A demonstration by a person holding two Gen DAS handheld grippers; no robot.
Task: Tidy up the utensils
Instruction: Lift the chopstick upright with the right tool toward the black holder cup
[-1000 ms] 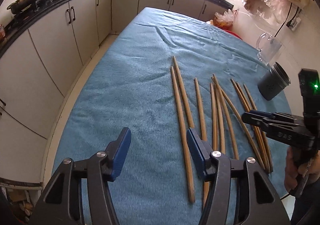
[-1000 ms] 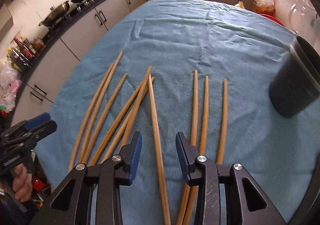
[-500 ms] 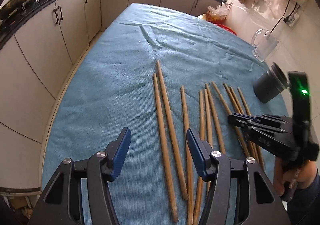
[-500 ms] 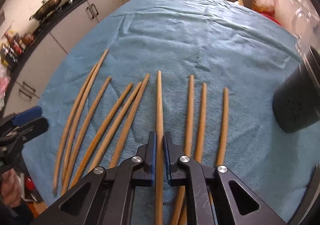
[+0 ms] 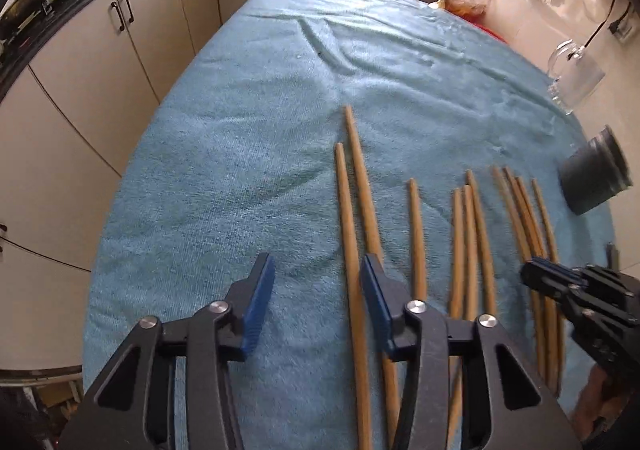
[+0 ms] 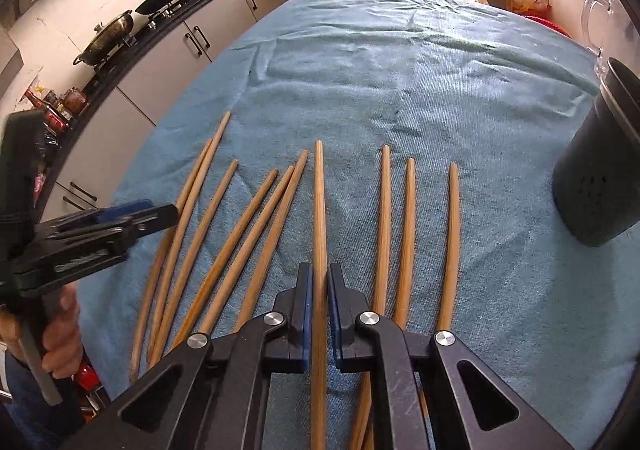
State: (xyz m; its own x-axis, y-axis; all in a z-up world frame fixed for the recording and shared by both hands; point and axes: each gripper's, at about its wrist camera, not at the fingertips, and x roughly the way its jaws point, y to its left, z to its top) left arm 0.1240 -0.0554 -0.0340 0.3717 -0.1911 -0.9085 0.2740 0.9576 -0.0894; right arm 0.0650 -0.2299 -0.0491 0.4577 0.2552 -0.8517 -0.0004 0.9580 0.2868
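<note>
My right tool [image 6: 319, 314] is clamped on one wooden chopstick [image 6: 319, 210], which runs straight ahead over the blue towel [image 6: 400, 82] covering the tabletop. Three more chopsticks [image 6: 408, 234] lie just to its right, six fan out to its left. A dark holder [image 6: 600, 186] stands upright at far right. My left tool [image 6: 120, 218] hovers at the left edge, its jaws closing.

Each camera sits just behind its own gripper, looking steeply down and forward, close over the blue towel [image 5: 248, 154]. The left view covers the left side toward the cabinets [image 5: 80, 82]; the right view looks from further right. Both share the chopsticks [image 6: 256, 218], the dark cup [image 6: 600, 186] and the far counter.
</note>
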